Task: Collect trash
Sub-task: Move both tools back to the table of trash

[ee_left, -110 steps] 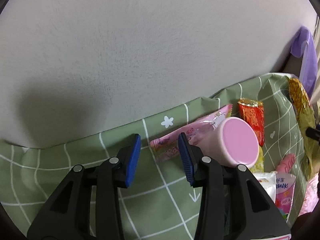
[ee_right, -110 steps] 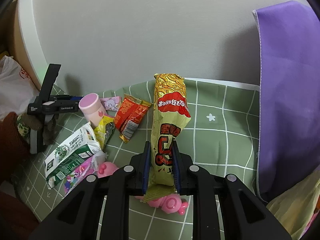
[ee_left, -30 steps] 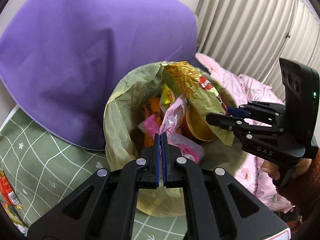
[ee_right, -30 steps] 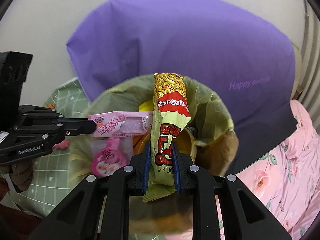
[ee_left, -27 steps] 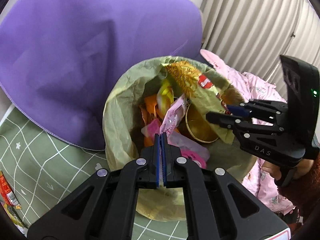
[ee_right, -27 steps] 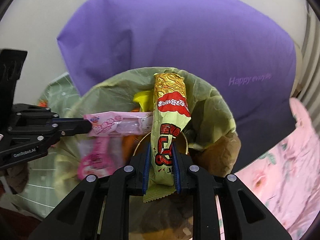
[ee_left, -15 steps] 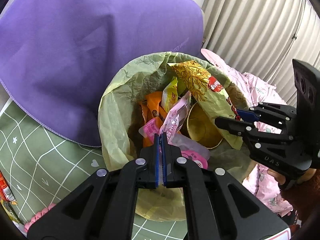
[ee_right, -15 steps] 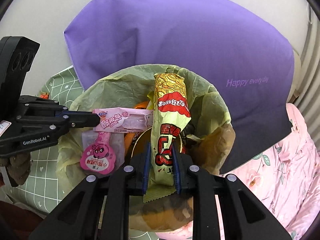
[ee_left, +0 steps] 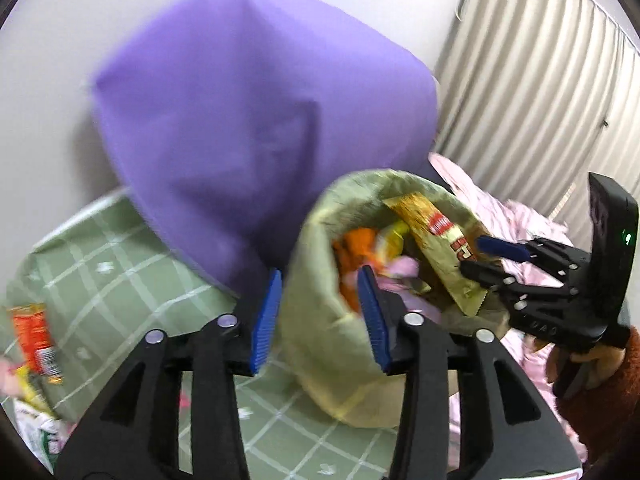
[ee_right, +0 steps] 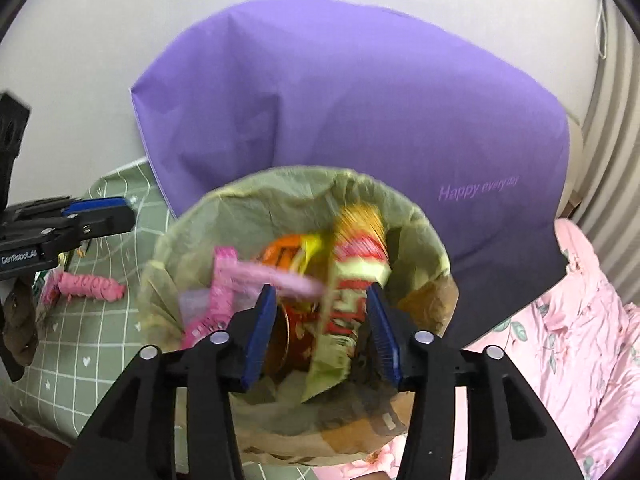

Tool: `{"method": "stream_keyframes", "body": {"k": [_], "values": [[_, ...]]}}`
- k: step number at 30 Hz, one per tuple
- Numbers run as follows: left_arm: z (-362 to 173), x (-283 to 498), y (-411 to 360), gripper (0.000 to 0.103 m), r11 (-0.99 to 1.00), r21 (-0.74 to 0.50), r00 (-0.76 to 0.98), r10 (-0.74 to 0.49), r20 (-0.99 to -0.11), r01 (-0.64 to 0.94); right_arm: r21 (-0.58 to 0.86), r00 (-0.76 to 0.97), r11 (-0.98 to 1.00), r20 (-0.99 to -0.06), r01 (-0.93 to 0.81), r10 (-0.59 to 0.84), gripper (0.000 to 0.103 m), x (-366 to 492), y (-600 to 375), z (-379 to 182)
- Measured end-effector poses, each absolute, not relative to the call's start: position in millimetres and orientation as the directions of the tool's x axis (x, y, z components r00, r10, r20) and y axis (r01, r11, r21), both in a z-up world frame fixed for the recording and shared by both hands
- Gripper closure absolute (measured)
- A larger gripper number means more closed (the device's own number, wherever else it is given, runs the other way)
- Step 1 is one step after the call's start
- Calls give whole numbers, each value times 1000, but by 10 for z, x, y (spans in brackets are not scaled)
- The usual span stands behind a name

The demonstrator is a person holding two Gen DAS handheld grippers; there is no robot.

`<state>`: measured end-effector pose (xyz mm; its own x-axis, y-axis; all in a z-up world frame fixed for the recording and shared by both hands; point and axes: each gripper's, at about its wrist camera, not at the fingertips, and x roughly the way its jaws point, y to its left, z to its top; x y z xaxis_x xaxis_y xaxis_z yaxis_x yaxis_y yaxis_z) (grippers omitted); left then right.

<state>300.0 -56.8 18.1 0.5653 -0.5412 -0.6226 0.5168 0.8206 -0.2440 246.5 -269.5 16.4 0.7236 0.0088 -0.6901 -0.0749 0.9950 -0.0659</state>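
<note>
A bin lined with a green-yellow bag [ee_left: 320, 320] [ee_right: 192, 236] stands beside the bed and holds several wrappers. My left gripper [ee_left: 318, 316] is open and empty, at the bin's left rim. My right gripper [ee_right: 320, 328] is open over the bin's mouth. The gold-and-red noodle packet [ee_right: 352, 268] [ee_left: 436, 236] is blurred and lies loose between the right fingers, inside the bin. The pink wrapper [ee_right: 256, 276] is blurred and lies loose in the bin at the left.
A purple pillow [ee_left: 256, 120] [ee_right: 360, 112] leans on the wall behind the bin. The green checked sheet [ee_left: 100, 264] still carries a red wrapper [ee_left: 36, 340] and a pink toy [ee_right: 88, 286]. Pink floral bedding [ee_right: 580, 320] lies at the right.
Both grippers have opened. The pink wrapper and the noodle packet have left the fingers and dropped into the bin. My left gripper has swung left, away from the bin's middle.
</note>
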Motion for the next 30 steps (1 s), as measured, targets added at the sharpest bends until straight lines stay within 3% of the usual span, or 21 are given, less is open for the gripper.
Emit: {"method": "stream_keyframes", "body": {"k": [8,13,21,30], "values": [[118,2826,467,60,917,-241,689,-399,-605,319,-94,783,991,-622,-98,18,49,2451,-2357,380],[-15,2646,1232,58,961,-231,749,-263,-608,150,-63,809,978,-573,-200,129,41,2516,-1960,490],[-331,2226,2296,58,966,-229,753,-60,-655,-123,29,708,919,-629,-393,322,41,2798,-1094,245],[-507,1859,2803,57,943,-230,733,20,-680,-239,62,560,819,-699,-571,444,41,3077,-4,-219]]}}
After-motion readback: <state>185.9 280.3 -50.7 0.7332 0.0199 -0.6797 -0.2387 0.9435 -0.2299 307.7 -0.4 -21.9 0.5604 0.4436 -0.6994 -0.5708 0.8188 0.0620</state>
